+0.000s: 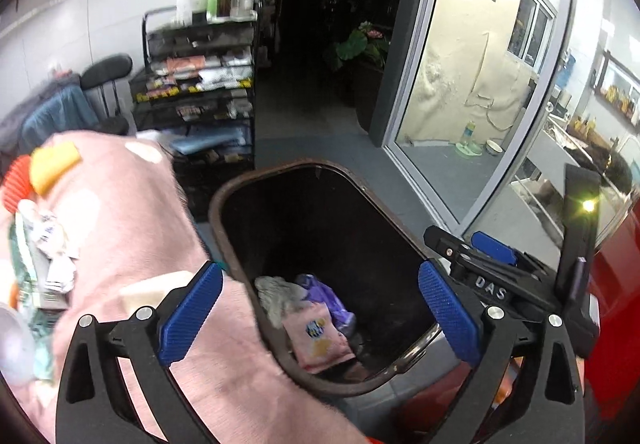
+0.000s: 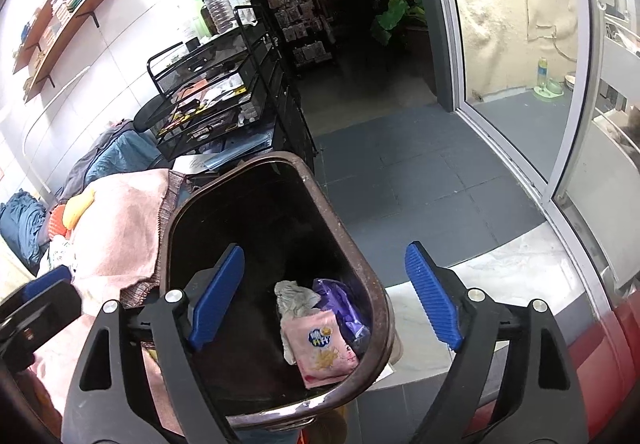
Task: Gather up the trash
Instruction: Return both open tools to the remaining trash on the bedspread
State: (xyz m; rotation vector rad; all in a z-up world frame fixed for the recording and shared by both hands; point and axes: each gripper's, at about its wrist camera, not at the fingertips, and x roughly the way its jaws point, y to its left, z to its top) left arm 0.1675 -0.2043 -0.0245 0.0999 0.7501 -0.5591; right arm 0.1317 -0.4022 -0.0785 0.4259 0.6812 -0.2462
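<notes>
A dark bin with a brown rim (image 1: pixel 224 203) (image 2: pixel 360 264) stands beside a pink cloth. Inside lie a pink snack packet (image 1: pixel 320 340) (image 2: pixel 320 352), a purple wrapper (image 1: pixel 328 296) (image 2: pixel 344 304) and a crumpled grey tissue (image 1: pixel 280 296) (image 2: pixel 296 296). My left gripper (image 1: pixel 316 316) is open and empty above the bin's near rim. My right gripper (image 2: pixel 328 296) is open and empty over the bin; its body shows at the right in the left wrist view (image 1: pixel 492 260). More trash (image 1: pixel 44 260) lies on the pink cloth (image 1: pixel 132 211) at the left, with wrappers and crumpled paper.
A yellow sponge-like piece (image 1: pixel 54 161) and an orange ridged item (image 1: pixel 16 179) lie on the cloth. A black wire rack (image 1: pixel 200 91) (image 2: pixel 224 91) with bottles stands behind. A glass door (image 1: pixel 472 83) (image 2: pixel 520 83) is at the right over grey floor tiles (image 2: pixel 400 171).
</notes>
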